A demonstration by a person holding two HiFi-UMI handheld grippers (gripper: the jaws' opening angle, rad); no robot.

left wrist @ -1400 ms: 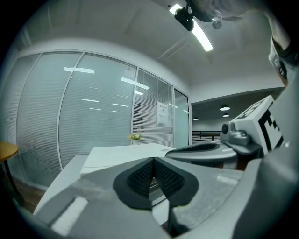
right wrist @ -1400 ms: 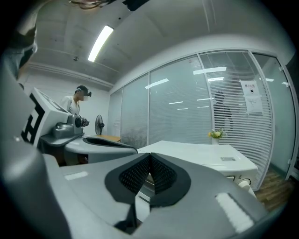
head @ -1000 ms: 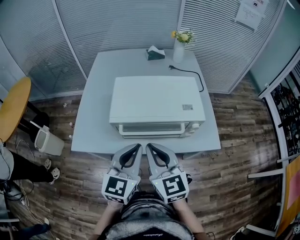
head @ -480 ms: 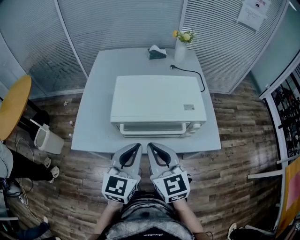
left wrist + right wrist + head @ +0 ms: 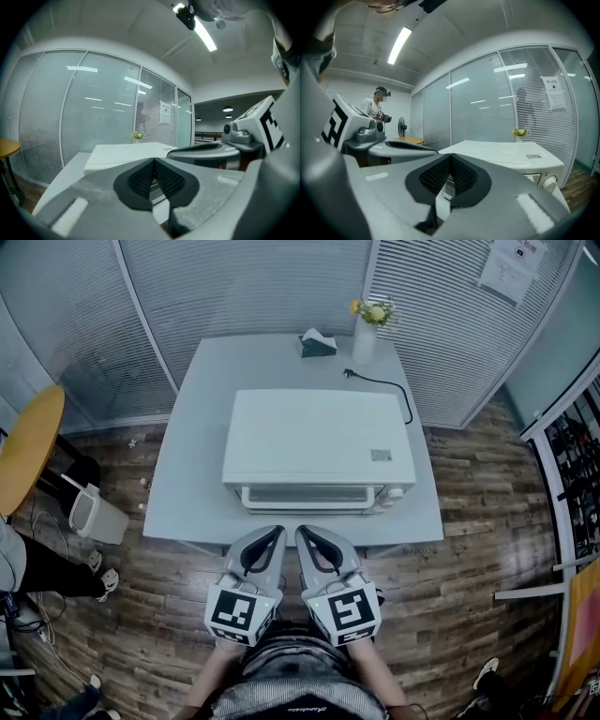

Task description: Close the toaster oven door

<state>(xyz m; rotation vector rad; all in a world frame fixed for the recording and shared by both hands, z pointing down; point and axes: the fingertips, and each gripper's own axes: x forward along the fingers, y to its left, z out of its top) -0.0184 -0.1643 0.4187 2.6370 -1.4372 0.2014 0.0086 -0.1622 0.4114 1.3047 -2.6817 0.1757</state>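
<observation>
A white toaster oven (image 5: 319, 437) stands in the middle of a pale grey table (image 5: 192, 493), its front with the door window (image 5: 309, 495) facing me. The door looks upright against the front. My left gripper (image 5: 273, 534) and right gripper (image 5: 304, 534) hang side by side just off the table's near edge, below the oven's front, touching nothing. Both are shut with nothing between the pads. In the left gripper view the left gripper (image 5: 153, 161) points at the toaster oven (image 5: 126, 152). In the right gripper view the right gripper (image 5: 450, 159) lies before the toaster oven (image 5: 506, 150) and its knob (image 5: 548, 183).
At the table's far edge stand a vase of yellow flowers (image 5: 366, 334) and a dark tissue box (image 5: 317, 343); a black power cord (image 5: 384, 385) lies unplugged behind the oven. A white bin (image 5: 92, 519) and a yellow round table (image 5: 28, 451) are on the left. A person (image 5: 379, 108) stands far off.
The head view has drifted very slightly; both grippers and the oven stand as before.
</observation>
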